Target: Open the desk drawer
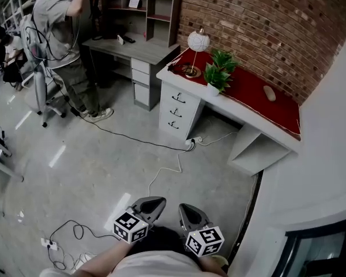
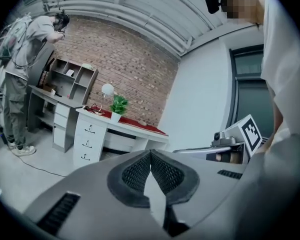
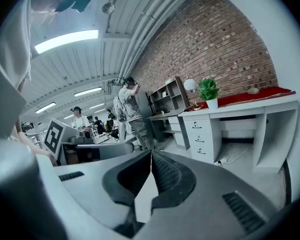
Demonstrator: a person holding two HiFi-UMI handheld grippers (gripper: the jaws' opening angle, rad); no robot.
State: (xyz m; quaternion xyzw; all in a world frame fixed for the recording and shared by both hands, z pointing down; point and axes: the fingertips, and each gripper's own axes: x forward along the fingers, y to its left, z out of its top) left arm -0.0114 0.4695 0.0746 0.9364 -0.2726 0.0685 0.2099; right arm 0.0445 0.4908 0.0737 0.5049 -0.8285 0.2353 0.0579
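A white desk (image 1: pixel 259 126) with a red mat stands against the brick wall. Its drawer unit (image 1: pixel 177 109) has three closed drawers with dark handles; it also shows in the left gripper view as the drawer unit (image 2: pixel 88 143) and in the right gripper view as the drawer unit (image 3: pixel 204 137). My left gripper (image 1: pixel 151 202) and right gripper (image 1: pixel 187 208) are held side by side at the bottom of the head view, far from the desk. Both are shut with nothing between the jaws, as the left gripper (image 2: pixel 150 154) and right gripper (image 3: pixel 151 155) show in their own views.
On the desk stand a round lamp (image 1: pixel 198 42) and a potted plant (image 1: pixel 219 69). A second grey desk with shelves (image 1: pixel 139 16) stands beyond. A person (image 1: pixel 63 39) stands by it. Cables and a power strip (image 1: pixel 190 143) lie on the concrete floor between me and the desk.
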